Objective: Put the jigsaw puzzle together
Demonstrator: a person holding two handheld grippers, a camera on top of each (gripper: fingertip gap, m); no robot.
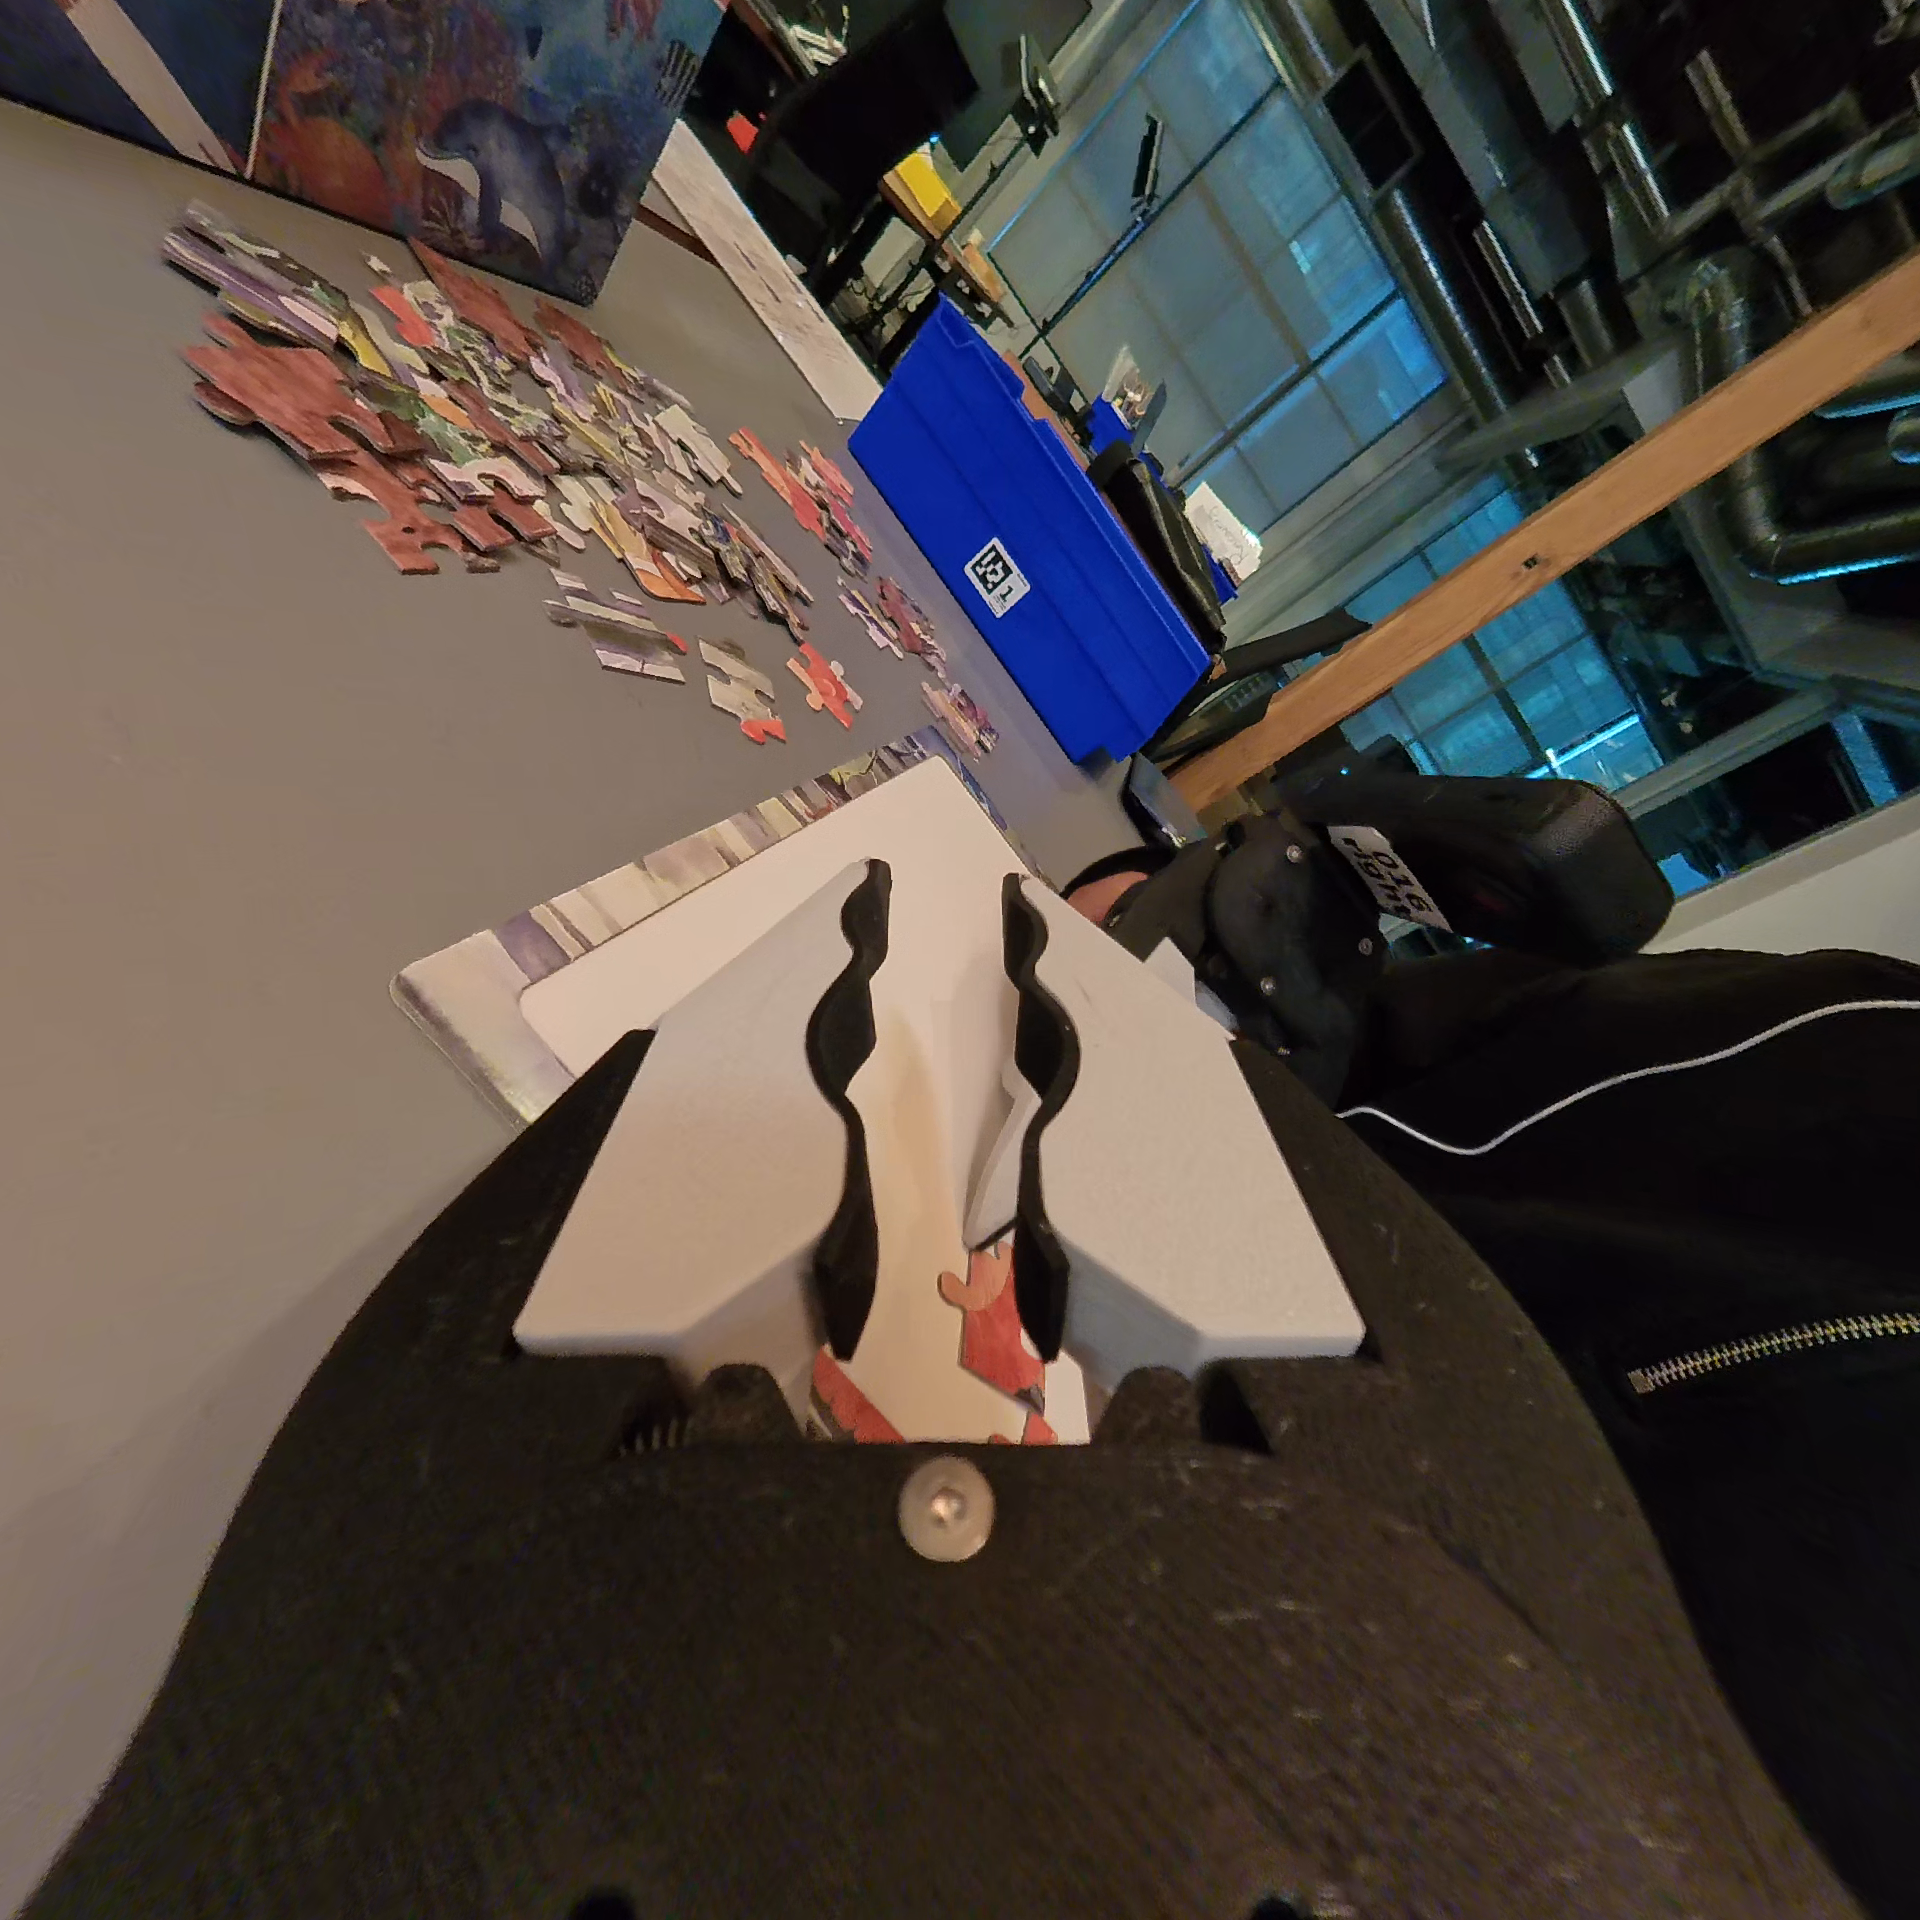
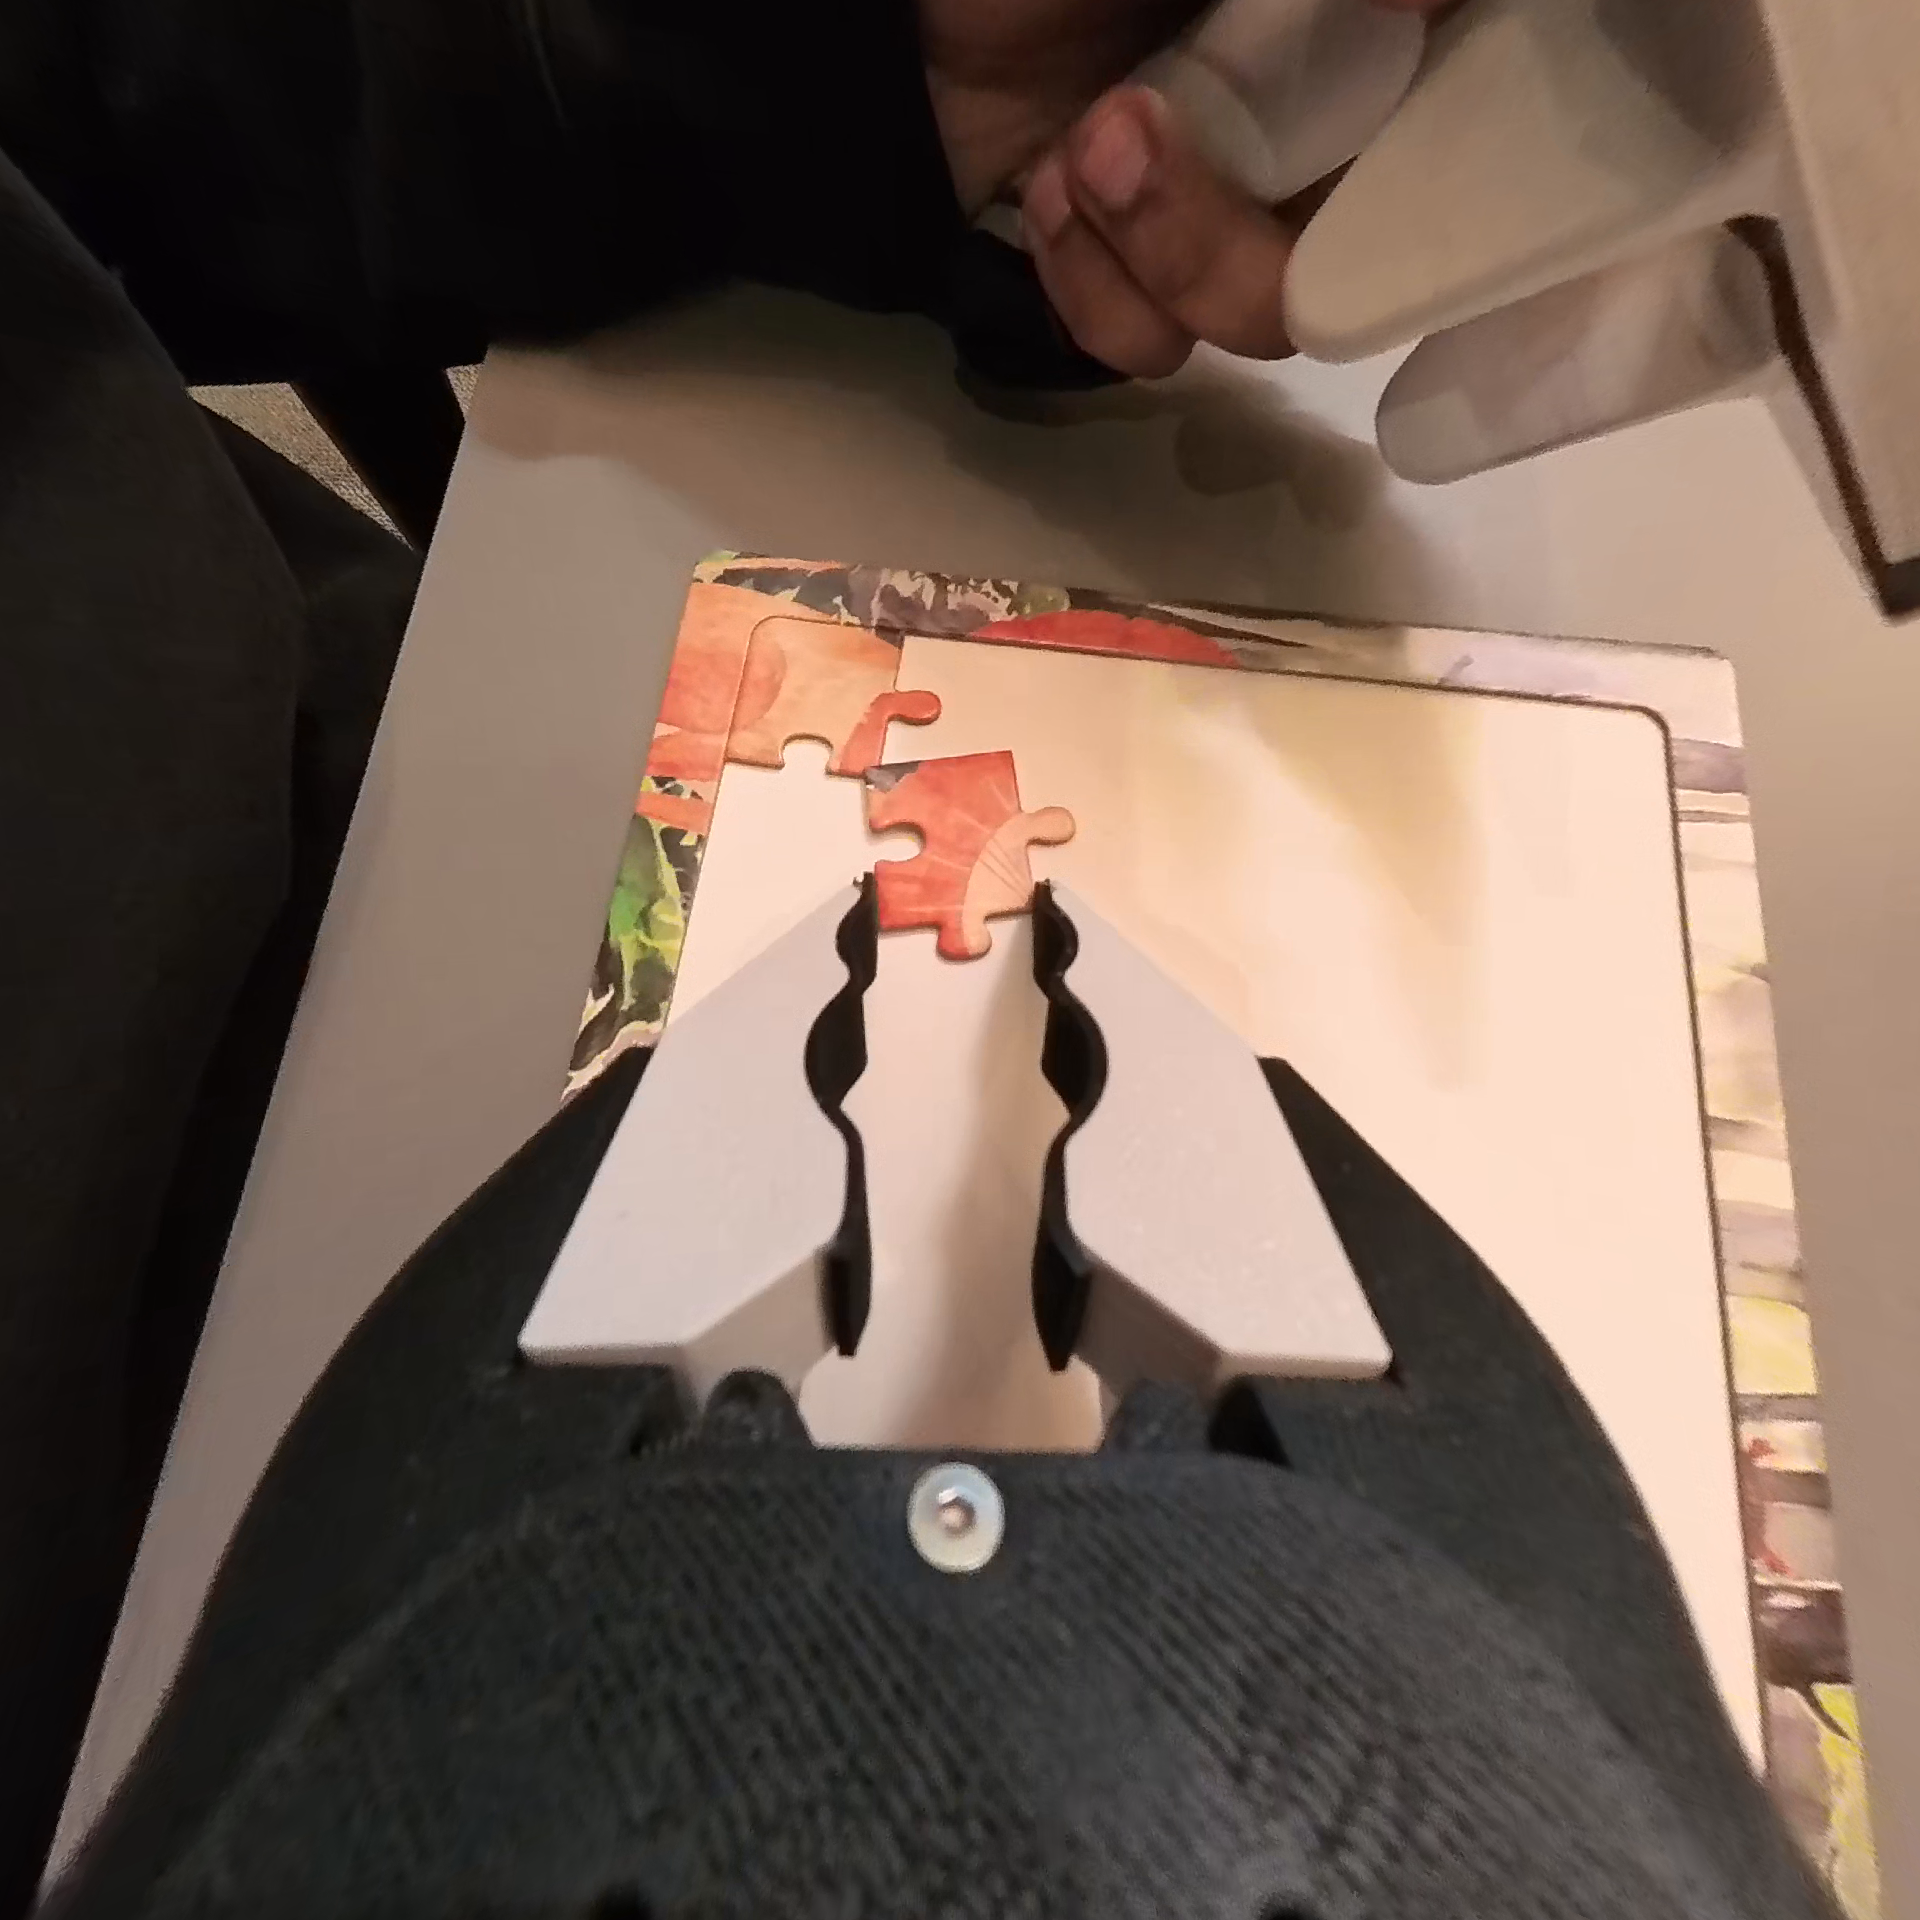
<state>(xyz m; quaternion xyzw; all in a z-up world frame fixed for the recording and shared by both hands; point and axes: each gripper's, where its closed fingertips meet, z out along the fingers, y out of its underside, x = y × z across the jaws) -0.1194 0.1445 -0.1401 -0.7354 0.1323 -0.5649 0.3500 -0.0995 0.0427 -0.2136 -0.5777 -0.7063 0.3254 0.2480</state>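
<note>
Both sets of jaws stand parted. On the right gripper [image 2: 954, 883], the black fingertips [image 2: 1047, 904] sit on either side of an orange puzzle piece [image 2: 961, 842] that lies flat in the white recess of the puzzle tray [image 2: 1704, 790]; they are at the piece's near edge, and I cannot tell whether they press it or only flank it. That piece rests just beside an orange corner piece [image 2: 821, 696] already seated in the tray's far left corner, nearly touching it but not interlocked.

Over the same tray [image 1: 457, 987], the left gripper [image 1: 945, 883] is tilted, nothing between its fingers; through the gap the orange piece [image 1: 992, 1340] shows on the white board below. A hand [image 2: 1132, 260] in a black sleeve holds the left gripper's pale handle at the tray's far side.

Farther along the grey table [image 1: 208, 727] a heap of loose pieces [image 1: 468, 436] lies spread out, well apart from the tray. Beyond it stand the puzzle box [image 1: 468, 114] with a sea picture and a blue bin [image 1: 1039, 551].
</note>
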